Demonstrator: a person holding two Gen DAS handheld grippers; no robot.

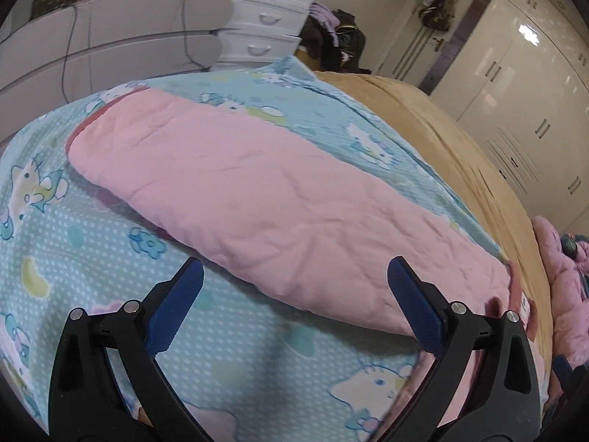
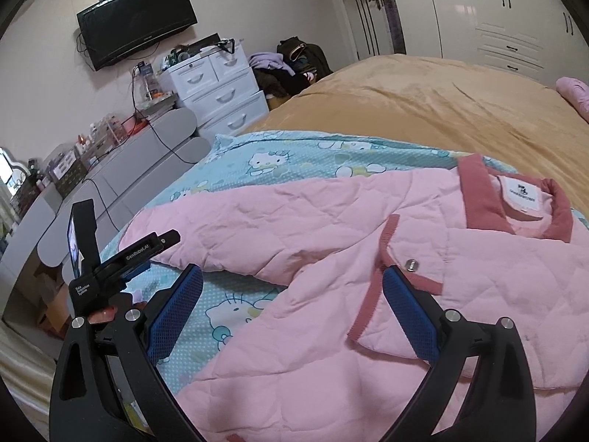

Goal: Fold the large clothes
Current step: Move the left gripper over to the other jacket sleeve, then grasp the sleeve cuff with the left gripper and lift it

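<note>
A pink quilted jacket (image 2: pixel 331 243) with dark pink trim lies flat on a blue cartoon-cat blanket (image 2: pixel 294 154). Its collar (image 2: pixel 515 206) with a white label points to the far right, and one sleeve (image 1: pixel 265 199) stretches out across the blanket. My left gripper (image 1: pixel 294 287) is open and empty, just above the near edge of that sleeve. My right gripper (image 2: pixel 294 294) is open and empty over the jacket's front, near a snap button (image 2: pixel 411 264) on the trimmed edge. The left gripper's body (image 2: pixel 110 258) shows at the left of the right wrist view.
The blanket lies on a bed with a tan cover (image 2: pixel 423 99). A pink pillow (image 1: pixel 563 276) lies at the bed's right. White drawers (image 2: pixel 217 88), a grey sideboard (image 2: pixel 110 184), a wall TV (image 2: pixel 136 18), a clothes pile (image 2: pixel 291 66) and white wardrobes (image 2: pixel 497 11) surround the bed.
</note>
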